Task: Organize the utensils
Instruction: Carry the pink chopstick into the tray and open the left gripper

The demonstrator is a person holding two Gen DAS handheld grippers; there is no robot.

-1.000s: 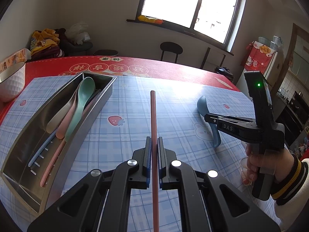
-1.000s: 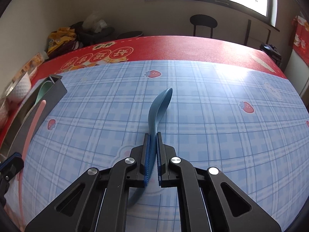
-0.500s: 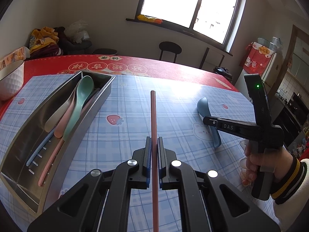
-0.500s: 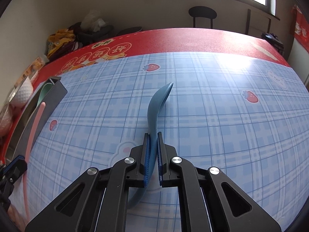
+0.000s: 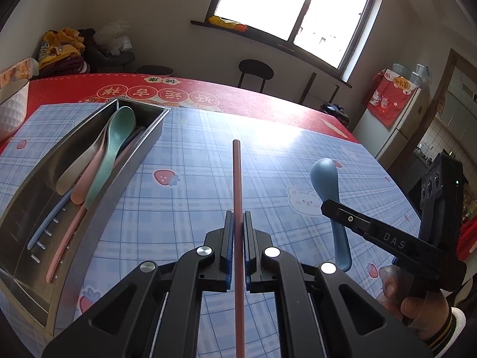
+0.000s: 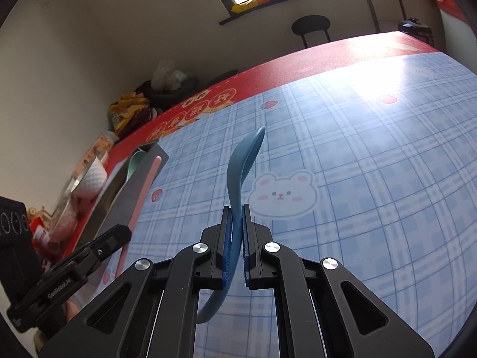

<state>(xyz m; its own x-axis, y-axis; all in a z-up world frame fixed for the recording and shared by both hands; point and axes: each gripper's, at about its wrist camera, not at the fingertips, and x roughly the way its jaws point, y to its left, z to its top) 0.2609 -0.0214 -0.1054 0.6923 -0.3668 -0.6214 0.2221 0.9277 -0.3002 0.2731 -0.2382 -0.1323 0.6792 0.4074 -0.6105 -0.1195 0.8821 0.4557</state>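
Pink stick (image 5: 237, 185) clamped in left tongs (image 5: 237, 232), pointing forward above tabletop. Blue spoon (image 6: 243, 164) clamped by its handle in right tongs (image 6: 237, 232), bowl forward. Steel tray (image 5: 98, 217) at left holds green, pink, beige spoons.

I see a bright window (image 5: 293, 6) in the beige wall (image 5: 155, 29); below it a black stool (image 5: 255, 73), right of it a white fridge (image 5: 399, 125).

The right gripper (image 6: 237, 208) is clamped on the handle of a blue spoon (image 6: 243, 161), bowl pointing away over the blue plaid tablecloth (image 6: 372, 179). At far left the left gripper (image 6: 114, 237) grips a pink stick (image 6: 140, 205) — just beside the metal tray (image 6: 125, 197) holding a green spoon (image 6: 134, 162).
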